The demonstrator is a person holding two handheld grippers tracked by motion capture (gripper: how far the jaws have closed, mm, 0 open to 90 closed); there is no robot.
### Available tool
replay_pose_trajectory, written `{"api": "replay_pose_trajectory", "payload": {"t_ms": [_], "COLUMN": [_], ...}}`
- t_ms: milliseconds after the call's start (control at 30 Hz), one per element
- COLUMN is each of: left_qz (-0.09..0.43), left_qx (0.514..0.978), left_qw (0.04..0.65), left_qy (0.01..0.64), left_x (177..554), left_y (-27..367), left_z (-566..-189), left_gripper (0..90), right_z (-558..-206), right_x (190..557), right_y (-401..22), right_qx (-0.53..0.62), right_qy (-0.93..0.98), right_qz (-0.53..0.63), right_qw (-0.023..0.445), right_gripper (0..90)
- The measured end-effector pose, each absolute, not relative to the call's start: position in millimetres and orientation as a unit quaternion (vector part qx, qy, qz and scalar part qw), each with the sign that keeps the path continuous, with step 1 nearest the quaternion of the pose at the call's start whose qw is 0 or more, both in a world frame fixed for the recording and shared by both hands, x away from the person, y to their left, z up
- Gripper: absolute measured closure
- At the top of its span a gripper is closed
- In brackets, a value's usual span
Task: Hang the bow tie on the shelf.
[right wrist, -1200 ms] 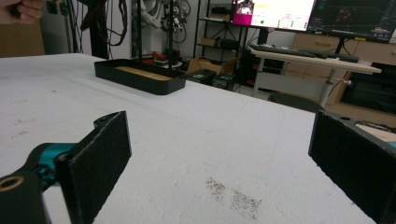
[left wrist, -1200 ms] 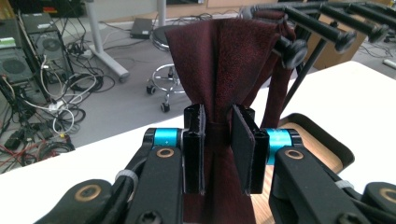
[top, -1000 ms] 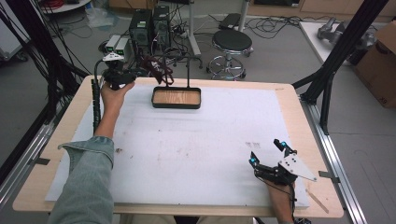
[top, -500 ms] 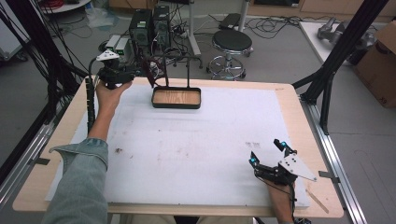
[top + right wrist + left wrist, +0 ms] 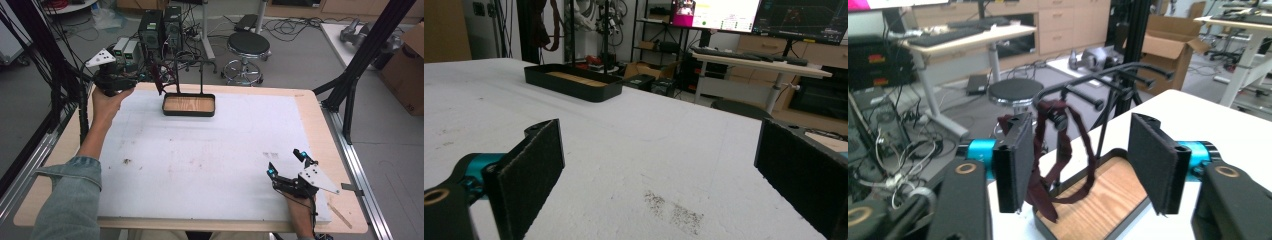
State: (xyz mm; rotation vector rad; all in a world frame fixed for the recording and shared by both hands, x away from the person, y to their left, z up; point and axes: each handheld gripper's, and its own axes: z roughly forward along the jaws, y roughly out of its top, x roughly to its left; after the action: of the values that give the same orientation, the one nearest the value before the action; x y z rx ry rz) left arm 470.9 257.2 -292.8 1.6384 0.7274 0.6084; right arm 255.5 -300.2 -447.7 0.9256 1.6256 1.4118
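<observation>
A black stand (image 5: 189, 105) with a wooden base (image 5: 1098, 200) and hooked pegs (image 5: 1128, 75) sits at the table's far edge. A dark red fabric band (image 5: 1058, 150) hangs looped over one peg. It is also visible in the high view, the band (image 5: 159, 80) at the stand's left. My left gripper (image 5: 142, 77) is held up beside the stand; in the left gripper view it (image 5: 1085, 150) is open, with the band between its jaws close to the left pad. My right gripper (image 5: 286, 162) rests open at the front right, and nothing lies between its jaws (image 5: 669, 165).
A white foam sheet (image 5: 210, 155) covers the wooden table. The stand's black tray (image 5: 574, 82) lies far ahead of the right gripper. Black frame posts (image 5: 350, 85) rise at both table sides. Computers, cables and a stool (image 5: 247, 47) stand beyond the far edge.
My left gripper has shifted a little to the left and up beside the stand. The right gripper has stayed where it was.
</observation>
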Motion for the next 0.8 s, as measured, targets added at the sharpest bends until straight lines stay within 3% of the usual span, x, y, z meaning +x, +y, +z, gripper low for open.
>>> {"api": "replay_pose_trajectory", "payload": {"t_ms": [567, 800], "left_qz": [0.274, 0.28], "left_qx": [0.69, 0.68], "left_qw": [0.616, 0.625], "left_qy": [0.263, 0.261], "left_x": [405.9, 371.5], "left_y": [272.0, 282.7], "left_z": [-281.1, -287.8], "left_gripper": [32.0, 23.7], "right_z": [-447.7, -447.7], "right_x": [255.5, 255.7], "right_y": [-299.5, -299.3], "right_qx": [0.362, 0.361], "right_qy": [0.642, 0.642], "right_qz": [0.554, 0.553], "right_qw": [0.388, 0.39], "right_gripper": [4.9, 4.9]}}
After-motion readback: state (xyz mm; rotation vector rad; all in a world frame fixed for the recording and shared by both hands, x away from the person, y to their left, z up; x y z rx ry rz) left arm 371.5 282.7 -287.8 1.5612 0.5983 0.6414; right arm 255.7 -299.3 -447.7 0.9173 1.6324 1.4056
